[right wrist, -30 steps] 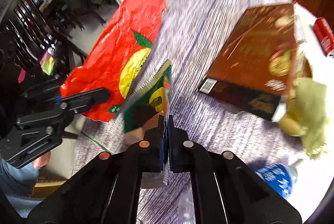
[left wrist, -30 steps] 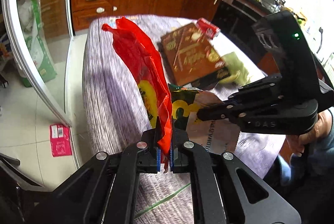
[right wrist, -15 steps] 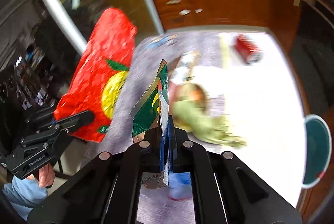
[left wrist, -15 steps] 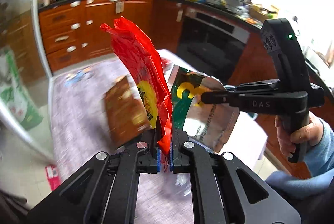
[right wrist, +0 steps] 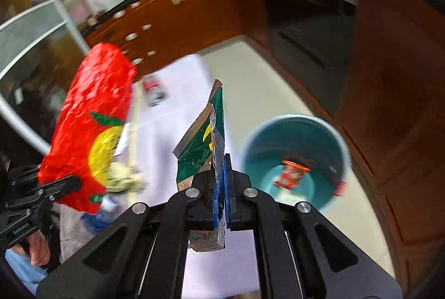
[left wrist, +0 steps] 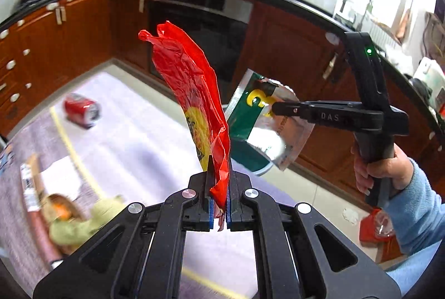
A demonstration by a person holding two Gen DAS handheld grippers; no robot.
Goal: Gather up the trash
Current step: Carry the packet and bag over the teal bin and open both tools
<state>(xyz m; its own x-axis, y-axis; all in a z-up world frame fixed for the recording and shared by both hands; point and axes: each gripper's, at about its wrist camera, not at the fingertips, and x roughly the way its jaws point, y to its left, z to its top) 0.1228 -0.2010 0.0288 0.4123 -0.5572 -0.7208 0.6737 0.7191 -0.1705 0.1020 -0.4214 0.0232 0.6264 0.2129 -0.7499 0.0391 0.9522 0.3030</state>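
Both grippers are clamped on wrappers and held in the air above the table edge. Left gripper (left wrist: 218, 204) pinches a crumpled red wrapper (left wrist: 194, 104) by its lower end, so the wrapper stands up between the narrow jaws. Right gripper (right wrist: 219, 204) is closed on a green and silver snack bag (right wrist: 207, 148), also upright in its jaws; in the left wrist view that bag (left wrist: 264, 129) hangs just beside the red wrapper, not touching it.

Going from largest to smallest: the table with its pale cloth (left wrist: 133, 137) spreads below and to the left; a teal bin (right wrist: 342, 148) stands on the floor beside it, nearer the right gripper; a red can (left wrist: 80, 111) lies on its side on the cloth; a yellow-green rag (left wrist: 83, 223) sits near the table edge; one small red packet (right wrist: 292, 173) already lies in the bin.

By my reading, the task is under way: one piece is binned, two are in hand and not yet dropped, and the can and other clutter remain on the table.
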